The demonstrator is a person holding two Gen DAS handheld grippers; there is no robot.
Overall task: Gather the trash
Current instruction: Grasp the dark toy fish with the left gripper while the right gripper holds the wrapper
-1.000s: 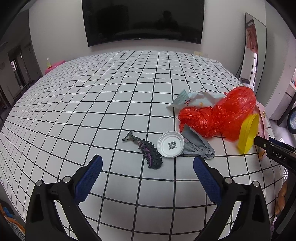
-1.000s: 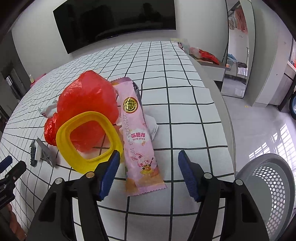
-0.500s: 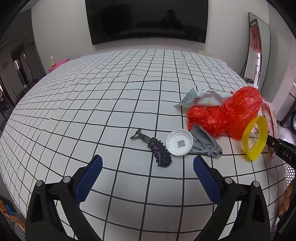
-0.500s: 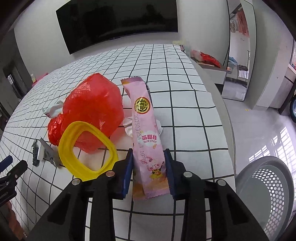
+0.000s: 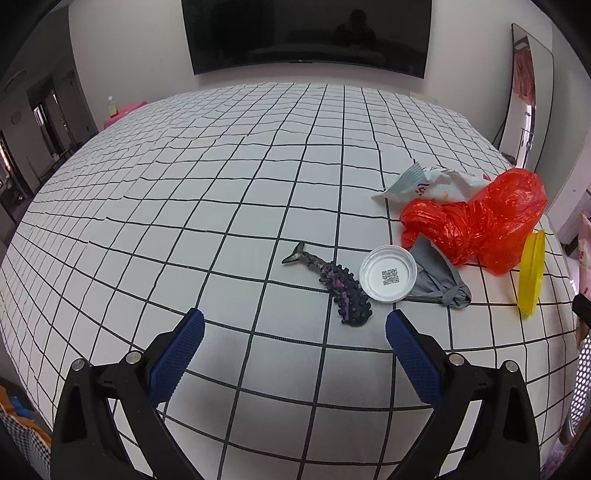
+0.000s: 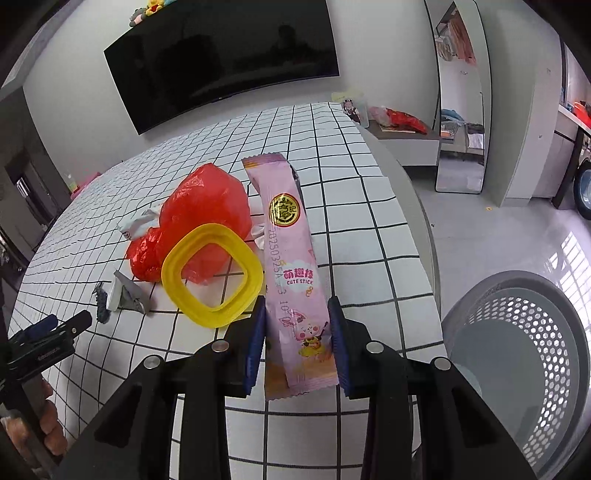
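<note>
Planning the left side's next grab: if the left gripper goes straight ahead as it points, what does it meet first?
Probably the checked bedcover itself; left gripper is open, and the spiky fish toy lies slightly right of centre. Depth is uncertain.

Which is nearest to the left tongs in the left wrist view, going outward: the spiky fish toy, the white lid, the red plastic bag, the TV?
From the left tongs:
1. Spiky fish toy, just ahead, slightly right.
2. White lid, touching the toy's right side, a little farther.
3. Red plastic bag, farther right, behind the lid.
4. TV, on the far wall.
</note>
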